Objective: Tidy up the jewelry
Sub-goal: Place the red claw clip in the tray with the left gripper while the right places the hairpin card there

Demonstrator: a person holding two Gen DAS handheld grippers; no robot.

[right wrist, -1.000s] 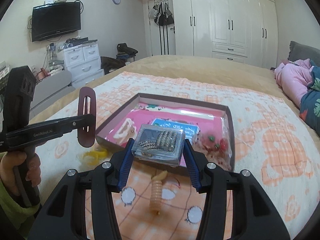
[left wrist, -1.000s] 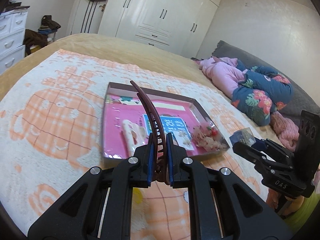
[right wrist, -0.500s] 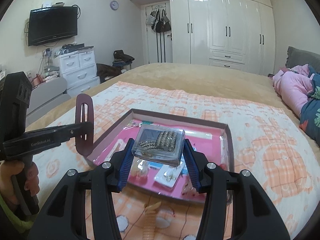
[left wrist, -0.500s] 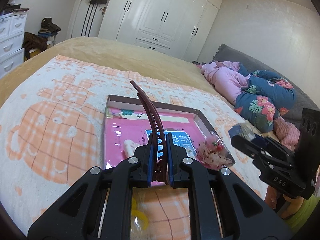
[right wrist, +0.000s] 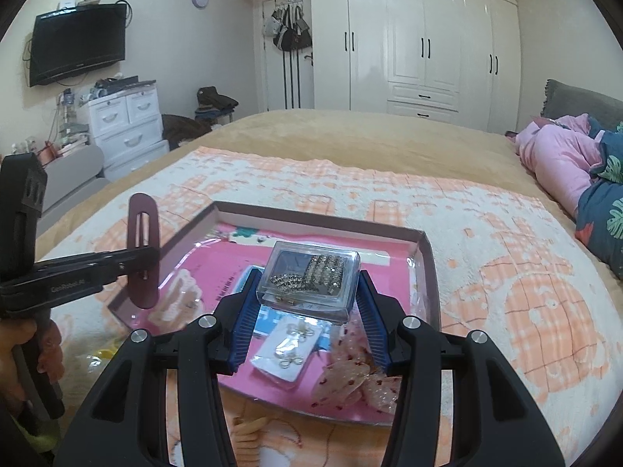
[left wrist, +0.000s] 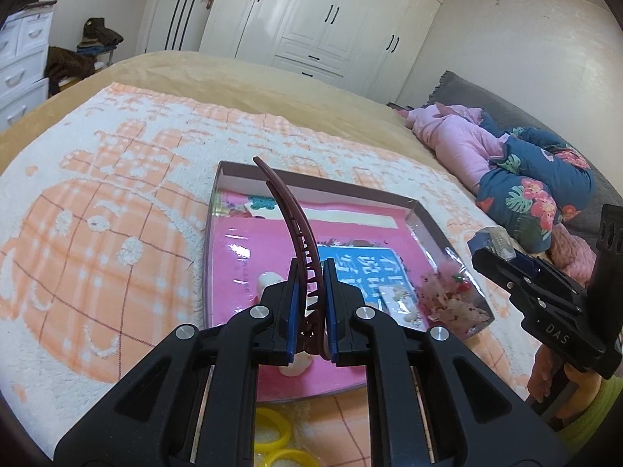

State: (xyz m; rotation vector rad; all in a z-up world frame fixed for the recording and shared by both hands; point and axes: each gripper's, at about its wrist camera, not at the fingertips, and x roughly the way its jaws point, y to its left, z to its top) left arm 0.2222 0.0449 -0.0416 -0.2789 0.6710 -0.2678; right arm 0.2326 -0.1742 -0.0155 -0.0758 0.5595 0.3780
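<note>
Right wrist view, centre: tray [right wrist: 426, 268] on the blanket [right wrist: 525, 292]. Within the tray, lower centre: card of earrings [right wrist: 288, 346]; hair bow [right wrist: 358, 381] to its right. Above them, the clear box [right wrist: 311, 280] sits between 2 fingers [right wrist: 243, 311]. Left edge: hair clip [right wrist: 143, 249].

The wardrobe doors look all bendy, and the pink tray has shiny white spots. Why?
Left wrist view: the fisheye lens bows the tall white wardrobe doors, and the dark corners are the lens edge. Right wrist view: room light glares off the glossy lining of the shallow pink-lined tray; the cream hair clip beside the left tool looks blurred.
</note>
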